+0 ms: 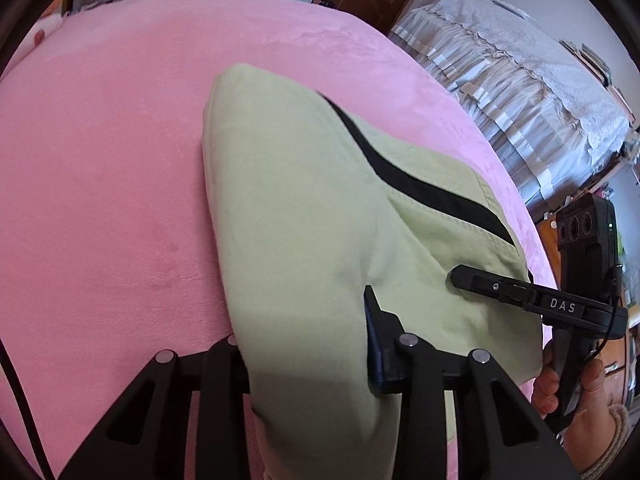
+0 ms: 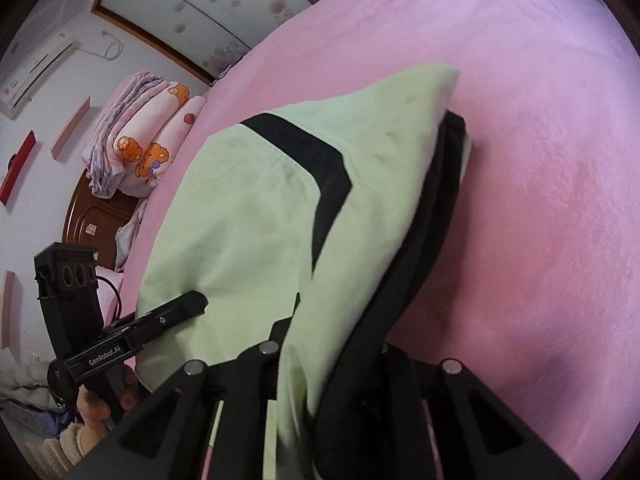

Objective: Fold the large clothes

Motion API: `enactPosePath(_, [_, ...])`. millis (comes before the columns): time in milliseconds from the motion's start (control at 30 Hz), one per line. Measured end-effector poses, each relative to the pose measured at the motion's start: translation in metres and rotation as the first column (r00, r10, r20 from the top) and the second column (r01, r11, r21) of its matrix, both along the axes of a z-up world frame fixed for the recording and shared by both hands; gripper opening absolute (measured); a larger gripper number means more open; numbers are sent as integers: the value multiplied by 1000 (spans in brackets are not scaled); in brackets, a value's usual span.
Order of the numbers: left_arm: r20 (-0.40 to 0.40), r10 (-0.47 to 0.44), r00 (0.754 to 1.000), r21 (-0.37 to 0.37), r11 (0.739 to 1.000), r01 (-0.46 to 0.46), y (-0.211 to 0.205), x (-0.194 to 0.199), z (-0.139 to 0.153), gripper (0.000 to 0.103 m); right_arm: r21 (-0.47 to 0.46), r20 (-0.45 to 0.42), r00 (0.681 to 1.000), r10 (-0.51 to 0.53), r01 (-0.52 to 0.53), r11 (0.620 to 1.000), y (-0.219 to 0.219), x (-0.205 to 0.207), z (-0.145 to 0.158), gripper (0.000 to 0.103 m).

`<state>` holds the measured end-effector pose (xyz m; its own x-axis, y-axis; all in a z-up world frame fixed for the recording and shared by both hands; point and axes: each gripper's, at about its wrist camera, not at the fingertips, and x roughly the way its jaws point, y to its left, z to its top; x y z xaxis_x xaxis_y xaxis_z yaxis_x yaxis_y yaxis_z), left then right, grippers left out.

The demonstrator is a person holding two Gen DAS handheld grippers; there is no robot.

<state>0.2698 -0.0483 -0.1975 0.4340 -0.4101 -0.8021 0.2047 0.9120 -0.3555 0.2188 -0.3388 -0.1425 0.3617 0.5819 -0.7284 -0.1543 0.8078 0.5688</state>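
A large light-green garment [image 1: 300, 200] with a black stripe [image 1: 420, 184] lies partly raised off a pink blanket [image 1: 100, 160]. In the left wrist view my left gripper [image 1: 304, 320] is shut on a thick fold of it; one finger is hidden under the cloth. My right gripper [image 1: 456, 274] meets the cloth's right edge, held by a hand [image 1: 592, 384]. In the right wrist view the garment [image 2: 248, 220] and its black lining [image 2: 432, 240] run down between the fingers of my right gripper [image 2: 332, 340], which is shut on them. The left gripper [image 2: 196, 300] grips the left edge.
The pink blanket [image 2: 540, 160] covers a wide bed. Folded quilts [image 2: 140, 140] are stacked against a wooden headboard [image 2: 92, 220]. A second bed with a lace cover [image 1: 520, 80] stands to the right. An air conditioner [image 2: 36, 76] hangs on the wall.
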Motion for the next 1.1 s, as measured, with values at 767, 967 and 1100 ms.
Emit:
enactPosePath(767, [171,102,980,133,983,-126,218,14,109,32,16,170,957,235,-241,970,225,52,83,11])
enactPosePath(967, [253,115,961,167,973,-161,290,76,112,33,-27,253,935,248,-249,968,301,117,94,11])
enactPosePath(1100, [264,131,956,169,969,-180,338,127,91,33,-22,287,935,206,-209,978,338,160,80,11])
